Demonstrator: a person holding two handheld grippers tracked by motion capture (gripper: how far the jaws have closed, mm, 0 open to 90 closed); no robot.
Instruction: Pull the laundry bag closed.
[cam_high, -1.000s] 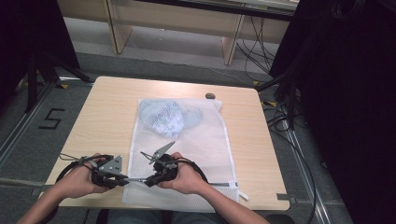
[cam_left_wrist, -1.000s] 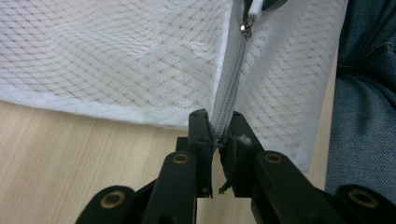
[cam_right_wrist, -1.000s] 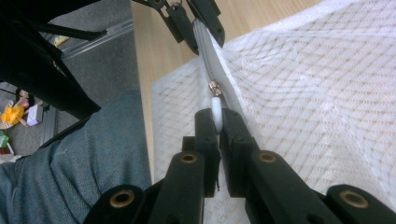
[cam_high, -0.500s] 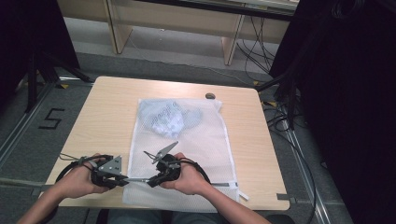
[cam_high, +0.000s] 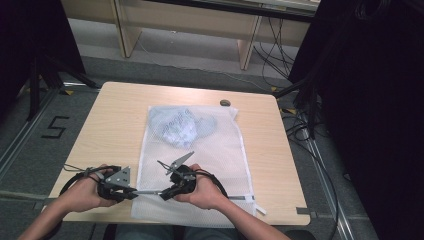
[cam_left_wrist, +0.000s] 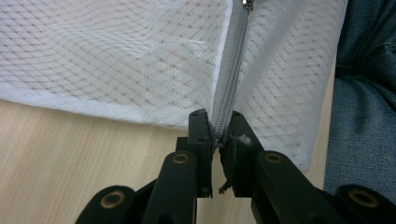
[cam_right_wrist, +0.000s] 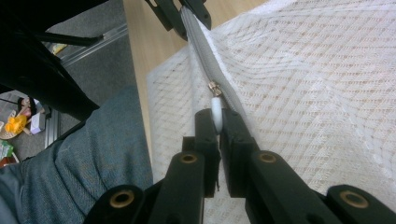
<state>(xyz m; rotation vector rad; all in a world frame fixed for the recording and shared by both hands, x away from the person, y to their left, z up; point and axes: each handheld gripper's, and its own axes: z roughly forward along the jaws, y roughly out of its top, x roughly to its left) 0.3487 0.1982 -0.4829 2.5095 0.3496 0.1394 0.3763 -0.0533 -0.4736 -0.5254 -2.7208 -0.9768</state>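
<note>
A white mesh bag (cam_high: 210, 155) lies flat on the wooden table (cam_high: 115, 120), with a pale blue garment (cam_high: 180, 127) inside its far half. Its grey zipper (cam_high: 149, 191) runs along the near edge. My left gripper (cam_high: 135, 193) is shut on the zipper's end; in the left gripper view the jaws (cam_left_wrist: 219, 128) pinch the grey tape (cam_left_wrist: 231, 70). Just to its right, my right gripper (cam_high: 162, 195) is shut on the white pull tab (cam_right_wrist: 216, 109) of the slider. The zipper (cam_right_wrist: 201, 46) stretches taut from there to the left gripper (cam_right_wrist: 180, 11).
A small dark round object (cam_high: 225, 103) sits near the table's far edge. The person's jeans (cam_right_wrist: 84, 154) press against the near edge under the bag. Dark stands and cables (cam_high: 300, 115) flank the table on the right.
</note>
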